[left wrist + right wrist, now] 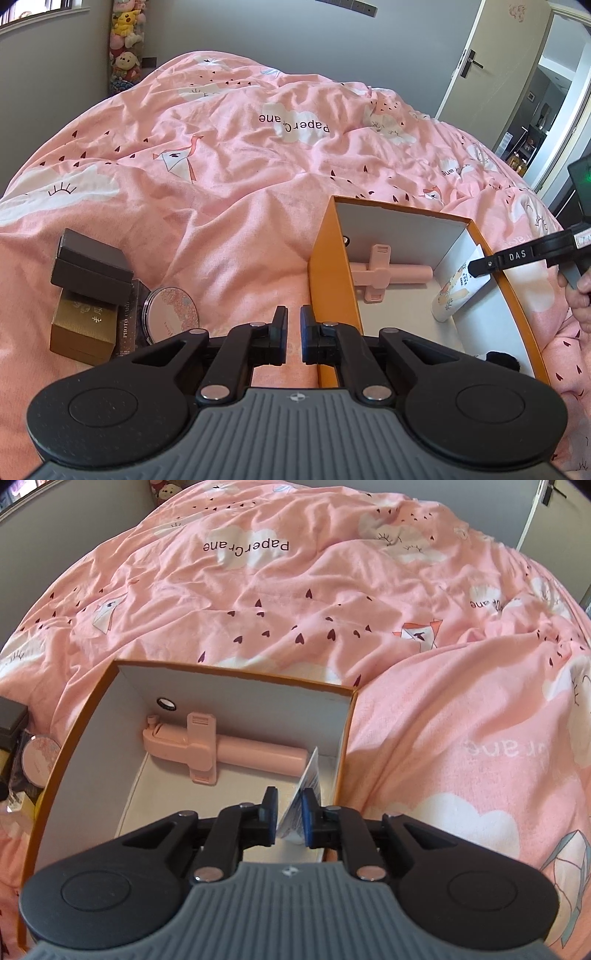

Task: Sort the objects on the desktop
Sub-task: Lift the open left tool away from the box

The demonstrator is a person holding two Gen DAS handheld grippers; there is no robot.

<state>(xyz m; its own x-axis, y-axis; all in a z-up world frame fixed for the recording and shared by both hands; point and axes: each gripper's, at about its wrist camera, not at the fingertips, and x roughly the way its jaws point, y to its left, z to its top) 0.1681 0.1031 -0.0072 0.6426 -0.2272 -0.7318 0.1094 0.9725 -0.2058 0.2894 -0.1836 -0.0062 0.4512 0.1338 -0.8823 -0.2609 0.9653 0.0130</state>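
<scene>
Right wrist view shows the right gripper [286, 812], jaws parted around a white printed squeeze tube [308, 781] standing inside the orange cardboard box [74, 716] beside a pink folding phone holder [207, 751], likely releasing it, while the left gripper [293, 332] waits clenched, empty.

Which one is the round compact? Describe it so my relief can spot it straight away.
Start from the orange box on the pink bedspread and look to its left, where a small pile lies. The round compact lies flat at the pile's box-side edge, beside a gold box and dark boxes. It is the only round thing there, with a pink speckled lid.
</scene>
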